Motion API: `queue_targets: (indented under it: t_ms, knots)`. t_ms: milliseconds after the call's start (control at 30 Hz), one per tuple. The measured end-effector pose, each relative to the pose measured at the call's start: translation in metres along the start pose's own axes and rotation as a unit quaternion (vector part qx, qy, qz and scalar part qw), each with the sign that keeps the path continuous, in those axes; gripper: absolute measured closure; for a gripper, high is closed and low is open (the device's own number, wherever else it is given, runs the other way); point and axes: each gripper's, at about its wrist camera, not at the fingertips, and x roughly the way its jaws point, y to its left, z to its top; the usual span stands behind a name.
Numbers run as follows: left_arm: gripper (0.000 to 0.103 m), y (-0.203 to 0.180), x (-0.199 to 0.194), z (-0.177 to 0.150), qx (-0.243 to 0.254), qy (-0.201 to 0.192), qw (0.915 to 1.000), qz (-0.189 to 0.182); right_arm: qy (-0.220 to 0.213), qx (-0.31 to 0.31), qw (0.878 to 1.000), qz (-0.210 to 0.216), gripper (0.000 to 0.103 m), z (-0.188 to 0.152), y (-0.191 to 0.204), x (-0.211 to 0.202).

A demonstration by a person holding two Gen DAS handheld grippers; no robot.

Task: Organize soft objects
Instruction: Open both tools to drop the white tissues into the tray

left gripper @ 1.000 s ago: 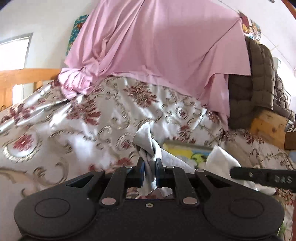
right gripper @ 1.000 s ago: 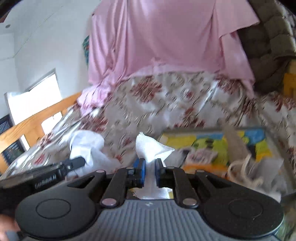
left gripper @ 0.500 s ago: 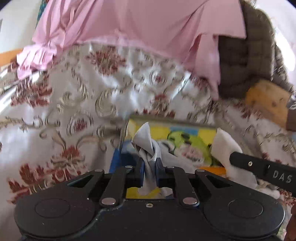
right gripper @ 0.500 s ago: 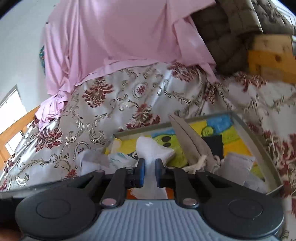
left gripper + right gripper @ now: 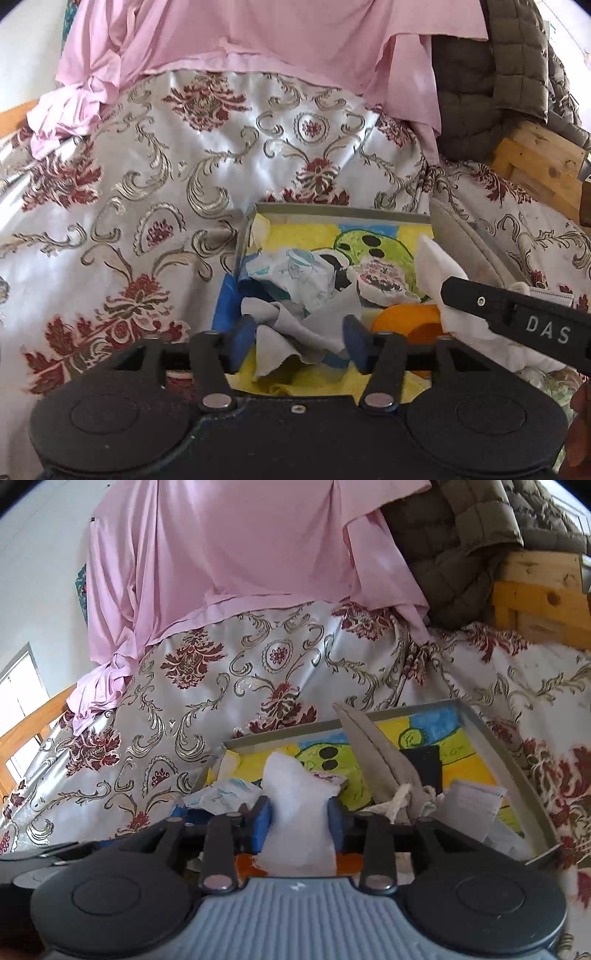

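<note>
Grey cloth (image 5: 295,325) lies crumpled low in the frame's centre, between the left gripper (image 5: 301,338) fingers, which have just been opening and stand clear of it. It rests in a shallow tray (image 5: 343,210) lined with a yellow drawing, set on a floral bedspread (image 5: 147,177). At the lower centre of the right wrist view, the right gripper (image 5: 301,821) has just been opening too; white wadding (image 5: 299,812) sits between its blue pads (image 5: 263,821), perhaps still brushing them.

We hold both tools pointing down toward twelve o'clock: the left gripper (image 5: 300,334) with jaws just opened wide, the right gripper (image 5: 299,821) just parted too, at three o'clock.
</note>
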Motion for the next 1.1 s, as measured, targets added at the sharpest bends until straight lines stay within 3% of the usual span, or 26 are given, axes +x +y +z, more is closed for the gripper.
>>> queue_targets:
  t_ms: [500,767,967,1100]
  knots:
    - [0.024,-0.004,-0.087,0.015,-0.007,-0.076,0.997,0.014,-0.077,-0.015,0.997,-0.012,0.02,0.024,0.005,-0.087]
    - [0.02,-0.009,-0.154,0.011,-0.01,-0.124,0.9921,0.012,-0.115,-0.031,0.993,-0.022,0.008,0.022,0.008,-0.146]
    - [0.004,-0.014,-0.203,-0.003,-0.005,-0.157,0.9874,0.023,-0.123,-0.011,0.992,-0.013,0.0,0.008,0.004,-0.185]
    - [0.001,-0.018,-0.226,-0.017,-0.004,-0.168,0.9851,0.037,-0.127,-0.009,0.992,-0.01,0.0,-0.004,0.003,-0.21]
